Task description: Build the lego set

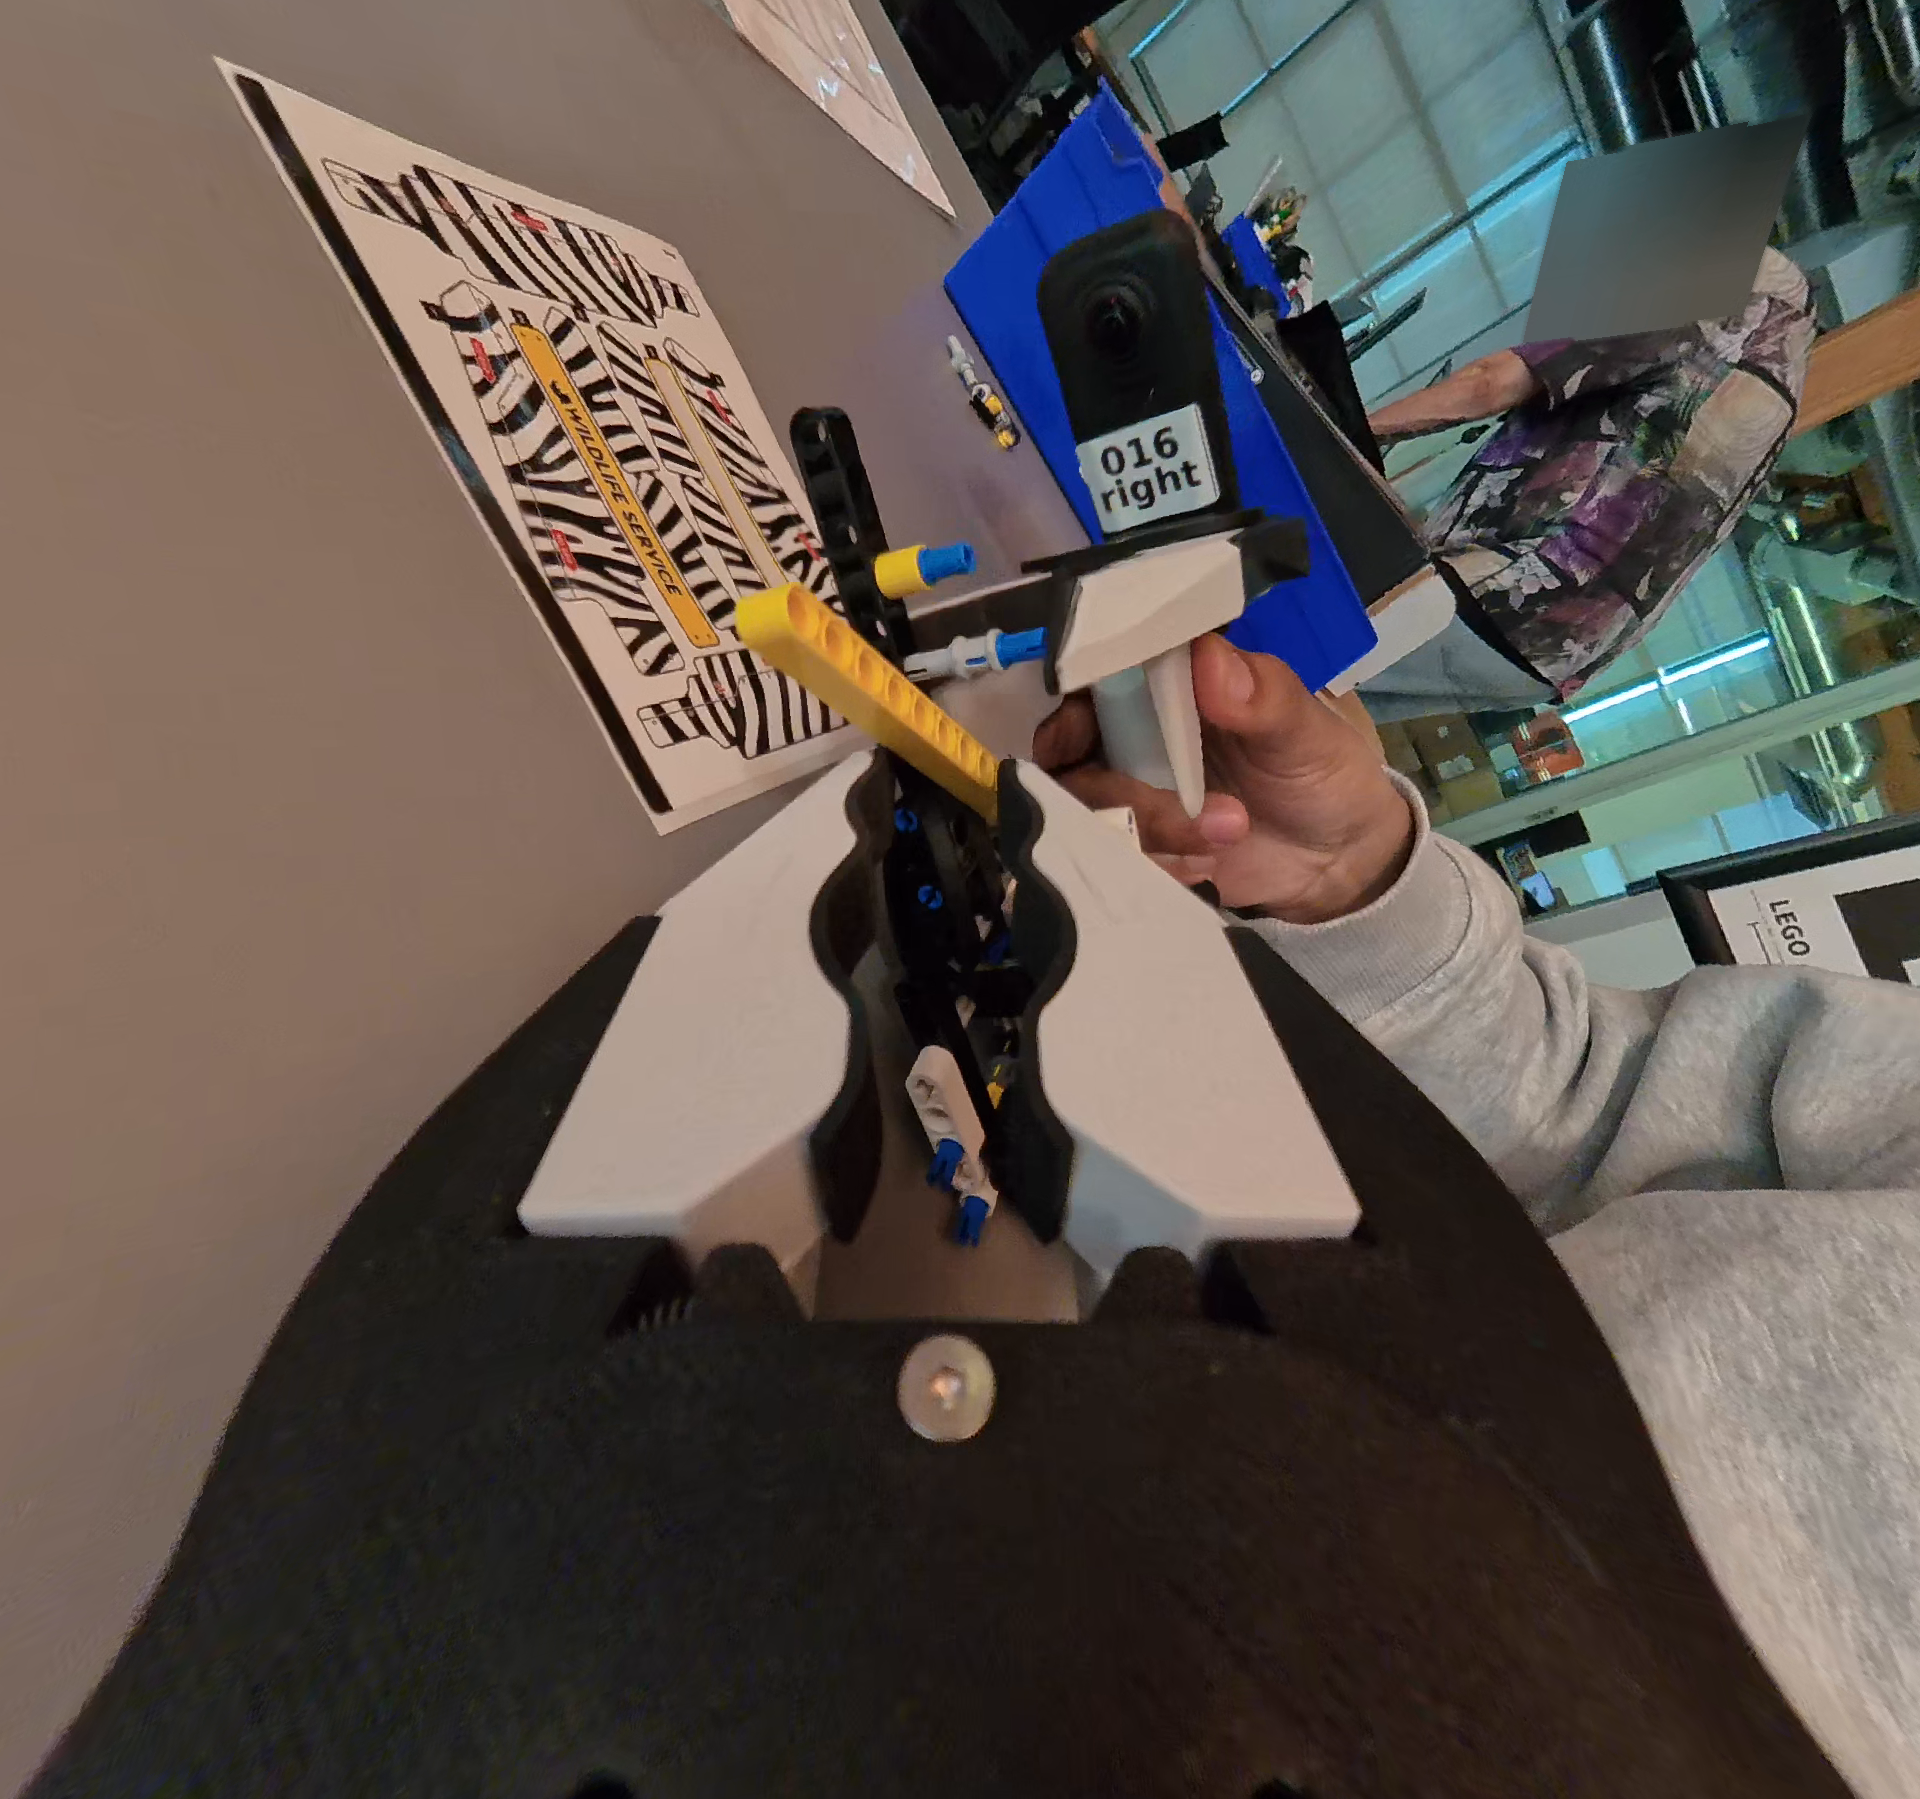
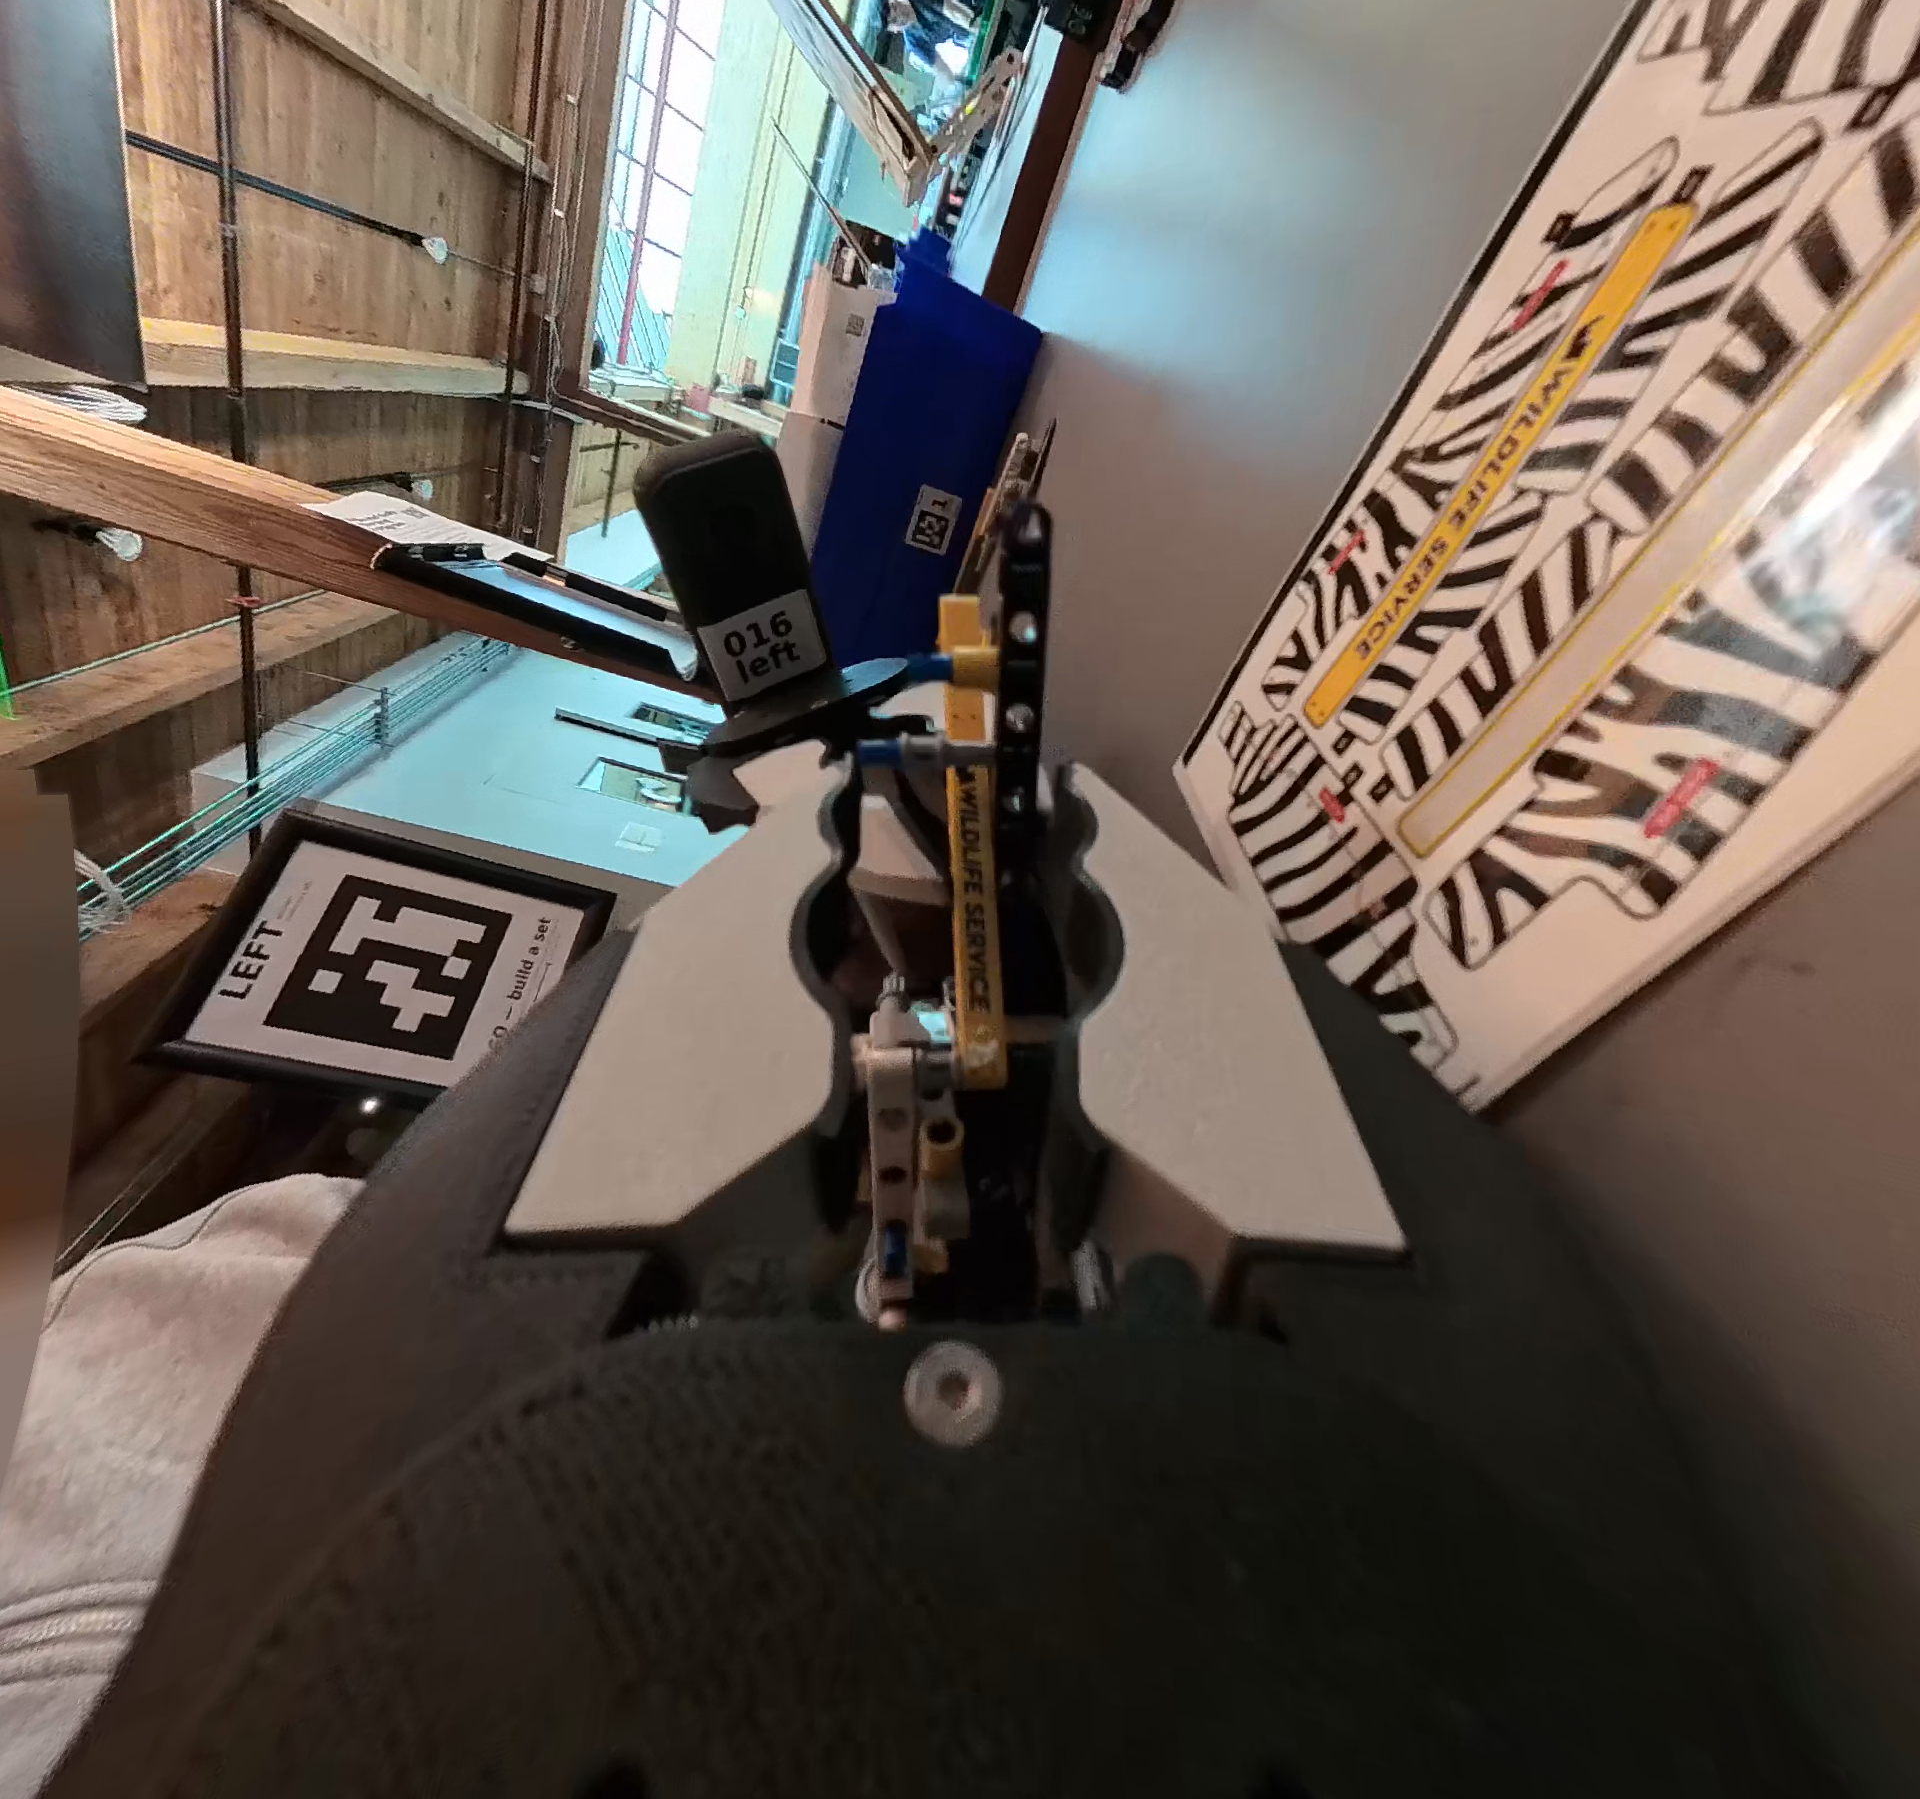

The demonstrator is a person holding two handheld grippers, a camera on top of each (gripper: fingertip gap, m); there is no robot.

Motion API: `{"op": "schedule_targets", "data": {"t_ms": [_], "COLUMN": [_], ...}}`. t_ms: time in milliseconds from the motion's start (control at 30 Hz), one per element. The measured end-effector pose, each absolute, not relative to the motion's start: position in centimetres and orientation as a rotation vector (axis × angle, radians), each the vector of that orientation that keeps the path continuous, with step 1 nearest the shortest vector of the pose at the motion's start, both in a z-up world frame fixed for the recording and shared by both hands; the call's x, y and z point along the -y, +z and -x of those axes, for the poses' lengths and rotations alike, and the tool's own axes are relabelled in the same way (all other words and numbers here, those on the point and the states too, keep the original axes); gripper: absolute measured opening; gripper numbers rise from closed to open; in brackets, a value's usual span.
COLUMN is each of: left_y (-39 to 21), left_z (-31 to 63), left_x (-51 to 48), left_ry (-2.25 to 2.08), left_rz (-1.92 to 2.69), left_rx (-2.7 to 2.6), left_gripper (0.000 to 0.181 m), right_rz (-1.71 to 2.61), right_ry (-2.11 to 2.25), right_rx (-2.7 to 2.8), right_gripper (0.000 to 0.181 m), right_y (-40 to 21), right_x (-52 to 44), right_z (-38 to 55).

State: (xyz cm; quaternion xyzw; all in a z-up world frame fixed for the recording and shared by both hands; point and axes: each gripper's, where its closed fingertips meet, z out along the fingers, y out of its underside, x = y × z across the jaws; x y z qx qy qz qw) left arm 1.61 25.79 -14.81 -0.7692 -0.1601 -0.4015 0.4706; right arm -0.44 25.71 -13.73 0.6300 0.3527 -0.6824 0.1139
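Note:
A partly built lego assembly is held between both grippers above the grey table (image 1: 208,606). It has a yellow beam (image 1: 868,689), a black beam (image 1: 842,523), blue-tipped pins (image 1: 925,567) and white connectors. My left gripper (image 1: 940,783) is shut on the assembly's black part. The right gripper (image 1: 1143,606) faces it, held by a hand (image 1: 1268,793). In the right wrist view my right gripper (image 2: 961,799) is shut on the same assembly: the yellow beam (image 2: 977,918) bears a sticker, next to the black beam (image 2: 1023,669). The left gripper (image 2: 748,606) shows beyond.
A zebra-striped sticker sheet (image 1: 582,440) lies on the table, also in the right wrist view (image 2: 1558,606). A blue box (image 1: 1039,295) stands behind, with small loose parts (image 1: 982,399) beside it. A framed marker sign (image 2: 384,949) stands nearby. A person sits in the background (image 1: 1621,502). The tips of both grippers are at nearly the same place.

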Motion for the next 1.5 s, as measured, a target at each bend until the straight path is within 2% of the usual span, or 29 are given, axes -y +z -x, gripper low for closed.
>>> {"op": "schedule_targets", "data": {"t_ms": [167,233,367,500,867,1500], "left_y": [-14.6,-14.5,-14.6,-14.5,-14.4,-14.0], "left_z": [-1.6,-1.6,-1.6,-1.7,-1.6,-1.9], "left_x": [-25.8,-25.7,-25.7,-25.7,-25.7,-25.5], "left_ry": [-1.0,-1.003,-0.995,-0.997,-0.969,-0.973], "left_rz": [1.869,1.863,1.866,1.862,1.859,1.842], "left_rx": [0.387,0.385,0.391,0.381,0.374,0.344], "left_gripper": [0.018,0.018,0.018,0.018,0.017,0.017], "right_rz": [-1.847,-1.842,-1.791,-1.82,-1.823,-1.844], "right_ry": [-1.999,-2.007,-2.05,-2.05,-2.086,-2.11], "right_rx": [-1.039,-1.041,-0.984,-0.97,-0.887,-1.045], "right_gripper": [0.023,0.024,0.039,0.032,0.032,0.032], "right_y": [-13.7,-13.6,-13.0,-13.2,-13.0,-12.6], "right_x": [-25.6,-25.6,-25.5,-25.6,-25.6,-25.1], "right_z": [0.3,0.3,0.2,0.4,0.7,0.3]}}
